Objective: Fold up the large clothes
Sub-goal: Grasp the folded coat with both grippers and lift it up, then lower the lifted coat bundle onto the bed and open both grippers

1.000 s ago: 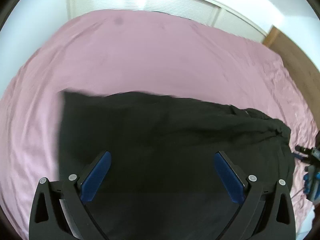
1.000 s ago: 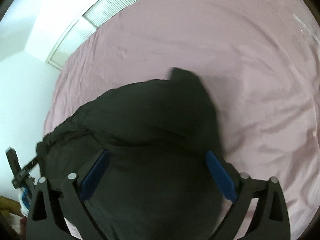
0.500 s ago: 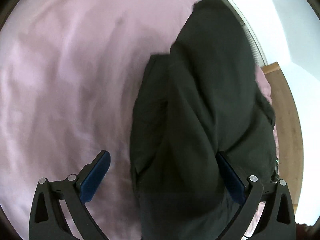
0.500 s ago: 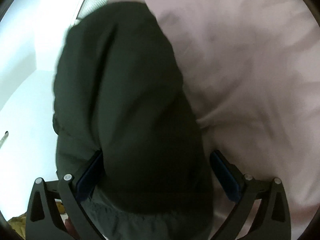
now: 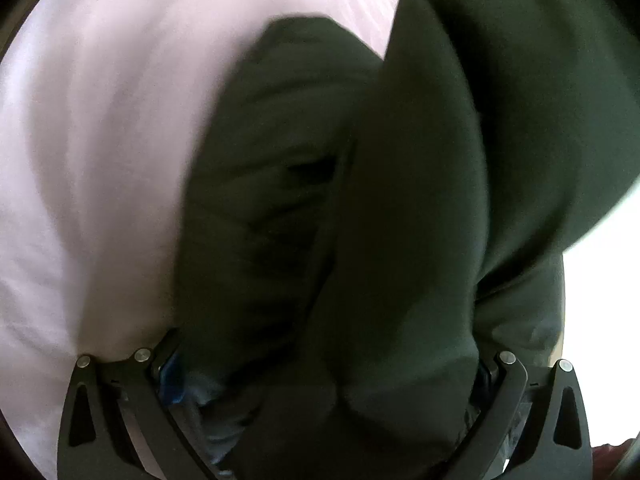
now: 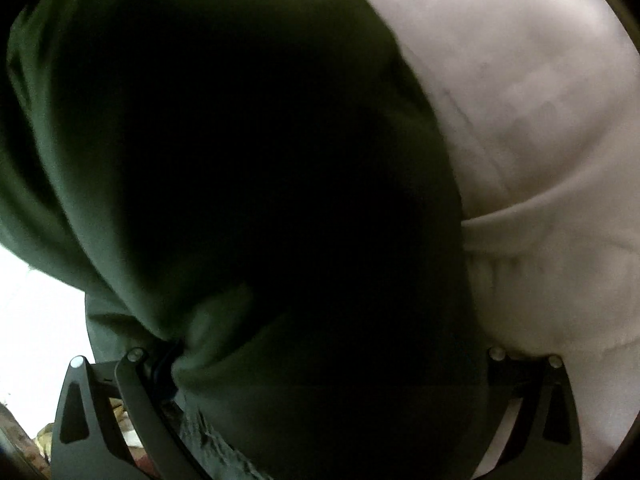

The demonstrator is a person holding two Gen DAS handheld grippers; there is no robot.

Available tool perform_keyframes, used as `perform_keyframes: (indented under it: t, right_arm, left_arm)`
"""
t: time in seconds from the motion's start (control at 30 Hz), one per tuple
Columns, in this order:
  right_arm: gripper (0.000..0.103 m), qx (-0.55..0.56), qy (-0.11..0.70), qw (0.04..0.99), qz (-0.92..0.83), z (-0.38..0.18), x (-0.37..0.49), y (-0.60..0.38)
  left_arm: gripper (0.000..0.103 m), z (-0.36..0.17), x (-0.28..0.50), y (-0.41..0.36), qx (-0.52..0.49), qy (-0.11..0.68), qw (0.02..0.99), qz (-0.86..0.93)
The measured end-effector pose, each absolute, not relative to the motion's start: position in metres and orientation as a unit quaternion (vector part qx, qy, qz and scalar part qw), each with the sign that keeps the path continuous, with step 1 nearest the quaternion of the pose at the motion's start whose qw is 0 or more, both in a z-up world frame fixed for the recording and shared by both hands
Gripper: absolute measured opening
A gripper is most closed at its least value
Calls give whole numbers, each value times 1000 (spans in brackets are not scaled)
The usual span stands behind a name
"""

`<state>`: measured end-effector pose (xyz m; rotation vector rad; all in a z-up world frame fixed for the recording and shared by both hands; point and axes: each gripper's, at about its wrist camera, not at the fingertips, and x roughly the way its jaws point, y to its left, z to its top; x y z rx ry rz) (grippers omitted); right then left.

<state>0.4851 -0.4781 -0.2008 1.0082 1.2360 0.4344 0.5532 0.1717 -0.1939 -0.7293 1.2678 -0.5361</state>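
Observation:
A large dark green garment point(image 5: 400, 200) fills most of the left wrist view and drapes over my left gripper point(image 5: 324, 364), hiding its fingertips. The jaw arms stand wide apart, with cloth bunched between them. In the right wrist view the same garment point(image 6: 240, 160) covers my right gripper point(image 6: 320, 356) too; its arms also stand wide apart and its fingertips are hidden. The cloth hangs close to both cameras and is blurred.
The pink bed sheet point(image 5: 100, 140) lies to the left of the garment in the left wrist view and to the right in the right wrist view point(image 6: 540, 120). A bright white wall point(image 6: 36, 312) shows at the lower left.
The garment, flat on the bed a second ago, has been lifted and swung up close over both cameras. Both grippers have tilted and moved in under the cloth.

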Motion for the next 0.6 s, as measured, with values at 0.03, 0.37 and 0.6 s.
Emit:
perform_keyframes:
  t: [0.03,0.37,0.6]
  right_arm:
    - [102,448,548,679,194,-199,486,-474]
    - [32,443,519,693,231,-151,495,-431]
    - [25,447,483,707,258,-78,474,-410]
  left_arm:
    - [95,-192,552,167,-323,573,712,-245]
    - [22,-138,521,146,-369,511,710,-314]
    - [21,-76,484,133,-390,476,706,-350]
